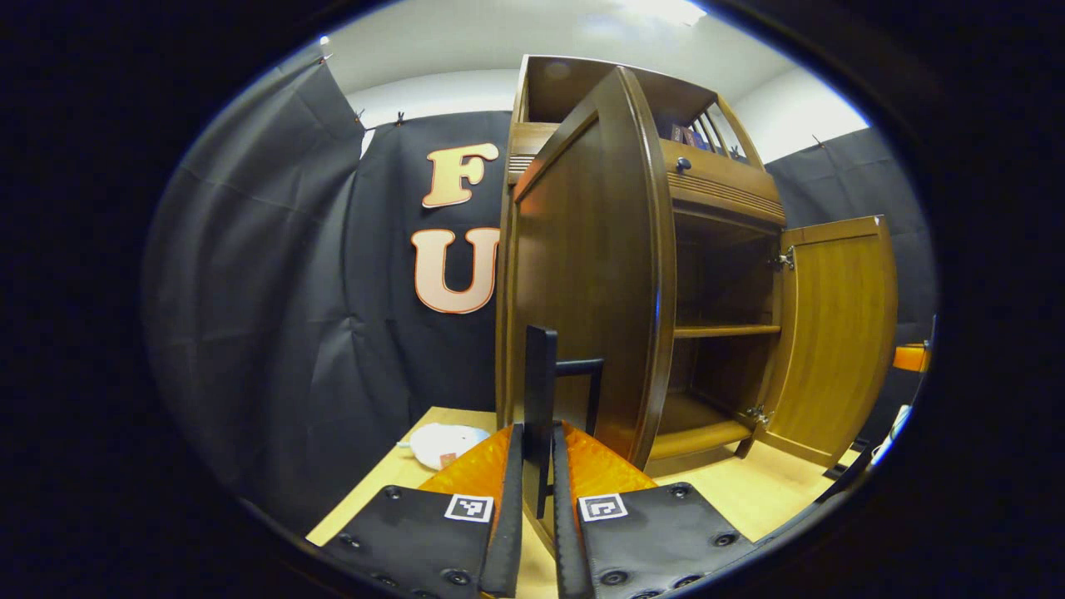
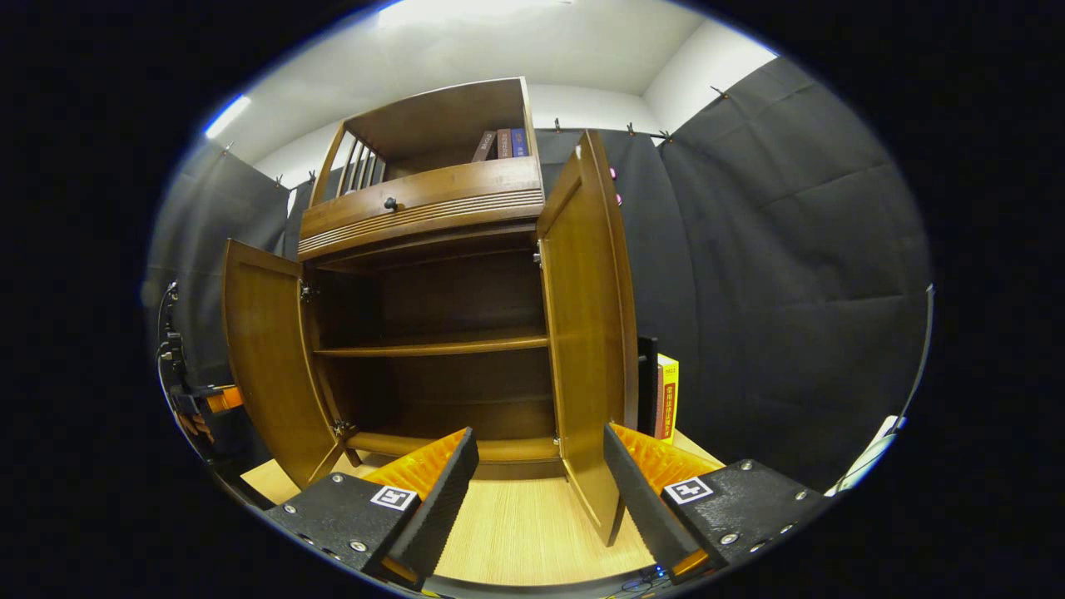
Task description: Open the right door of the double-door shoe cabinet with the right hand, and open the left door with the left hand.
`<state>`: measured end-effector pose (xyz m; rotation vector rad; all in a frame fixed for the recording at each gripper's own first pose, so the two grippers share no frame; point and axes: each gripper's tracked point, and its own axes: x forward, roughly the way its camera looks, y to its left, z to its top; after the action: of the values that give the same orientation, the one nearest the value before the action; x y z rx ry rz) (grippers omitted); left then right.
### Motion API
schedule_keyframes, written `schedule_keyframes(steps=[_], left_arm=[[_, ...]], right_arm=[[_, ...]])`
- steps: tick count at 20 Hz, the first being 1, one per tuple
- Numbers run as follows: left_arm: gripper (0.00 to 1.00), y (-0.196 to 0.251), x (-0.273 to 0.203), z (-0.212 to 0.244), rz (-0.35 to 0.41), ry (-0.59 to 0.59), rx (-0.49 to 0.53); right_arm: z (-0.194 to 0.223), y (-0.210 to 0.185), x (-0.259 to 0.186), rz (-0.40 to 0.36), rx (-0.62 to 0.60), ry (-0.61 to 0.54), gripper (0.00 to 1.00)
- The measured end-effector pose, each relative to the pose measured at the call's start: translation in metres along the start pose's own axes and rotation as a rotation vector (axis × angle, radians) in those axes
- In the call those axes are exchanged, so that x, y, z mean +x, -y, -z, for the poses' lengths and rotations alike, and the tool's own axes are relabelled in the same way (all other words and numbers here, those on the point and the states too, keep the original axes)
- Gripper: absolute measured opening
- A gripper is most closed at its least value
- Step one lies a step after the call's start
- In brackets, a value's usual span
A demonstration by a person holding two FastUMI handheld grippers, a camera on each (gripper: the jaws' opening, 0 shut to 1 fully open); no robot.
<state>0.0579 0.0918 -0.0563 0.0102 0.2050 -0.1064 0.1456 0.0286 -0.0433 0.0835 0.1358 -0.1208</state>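
Note:
The brown wooden shoe cabinet (image 2: 433,208) stands on a light table with both doors swung out. In the left gripper view, the left door (image 1: 591,274) stands close ahead, its outer face toward me. My left gripper (image 1: 538,433) is shut on that door's black vertical handle (image 1: 541,374). The right door (image 1: 836,333) hangs open farther off. In the right gripper view, the right door (image 2: 586,333) stands edge-on just ahead, its black handle (image 2: 647,383) on the far side. My right gripper (image 2: 539,437) is open, and the door's lower corner lies between its fingers untouched. The left door (image 2: 266,358) is open at the left.
Bare shelves (image 2: 433,345) show inside the cabinet, with a drawer knob (image 2: 388,203) and books (image 2: 499,143) above. A yellow book (image 2: 668,395) leans beside the right door. A white round object (image 1: 445,443) lies on the table (image 2: 516,524) left of the cabinet. A hand with the other gripper (image 2: 200,408) is beyond the left door.

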Motion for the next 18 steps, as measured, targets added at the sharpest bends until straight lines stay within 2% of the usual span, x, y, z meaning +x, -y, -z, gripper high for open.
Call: schedule_keyframes(steps=[3, 4, 5, 7, 8, 11, 13, 14, 15, 16, 17, 18], left_arm=[[0.21, -0.028, 0.003, -0.002, 0.001, 0.006, 0.006], [0.21, -0.034, 0.003, 0.000, 0.019, 0.002, 0.002], [0.16, -0.037, 0.004, -0.001, 0.044, 0.002, -0.001], [0.17, -0.051, 0.005, 0.000, 0.074, 0.001, 0.015], [0.12, -0.057, 0.003, 0.000, 0.083, 0.002, 0.029], [0.17, -0.069, 0.004, 0.000, 0.121, 0.011, 0.032], [0.17, -0.077, 0.007, 0.000, 0.132, 0.023, 0.033], [0.12, -0.081, 0.006, -0.001, 0.139, 0.030, 0.034], [0.12, -0.083, 0.006, -0.001, 0.147, 0.037, 0.035], [0.17, -0.085, 0.005, -0.001, 0.156, 0.044, 0.038], [0.17, -0.087, 0.005, -0.001, 0.163, 0.050, 0.040], [0.17, -0.090, 0.004, -0.001, 0.167, 0.057, 0.037]], right_arm=[[-0.001, -0.013, -0.001, 0.024, -0.010, 0.007, 0.98], [-0.001, -0.020, -0.002, 0.028, -0.009, 0.008, 0.99], [-0.001, -0.025, -0.001, 0.032, -0.010, 0.007, 0.99], [-0.002, -0.037, -0.003, 0.039, -0.017, 0.011, 0.99], [-0.002, -0.041, -0.004, 0.044, -0.021, 0.014, 0.99], [-0.002, -0.052, -0.007, 0.053, -0.030, 0.018, 0.99], [-0.001, -0.057, -0.009, 0.058, -0.035, 0.013, 0.99], [-0.001, -0.060, -0.009, 0.056, -0.038, 0.010, 0.99], [-0.002, -0.063, -0.008, 0.052, -0.038, 0.012, 0.99], [-0.004, -0.066, -0.007, 0.045, -0.036, 0.015, 0.99], [-0.005, -0.069, -0.007, 0.039, -0.034, 0.018, 0.86], [-0.004, -0.070, -0.006, 0.036, -0.036, 0.016, 0.90]])
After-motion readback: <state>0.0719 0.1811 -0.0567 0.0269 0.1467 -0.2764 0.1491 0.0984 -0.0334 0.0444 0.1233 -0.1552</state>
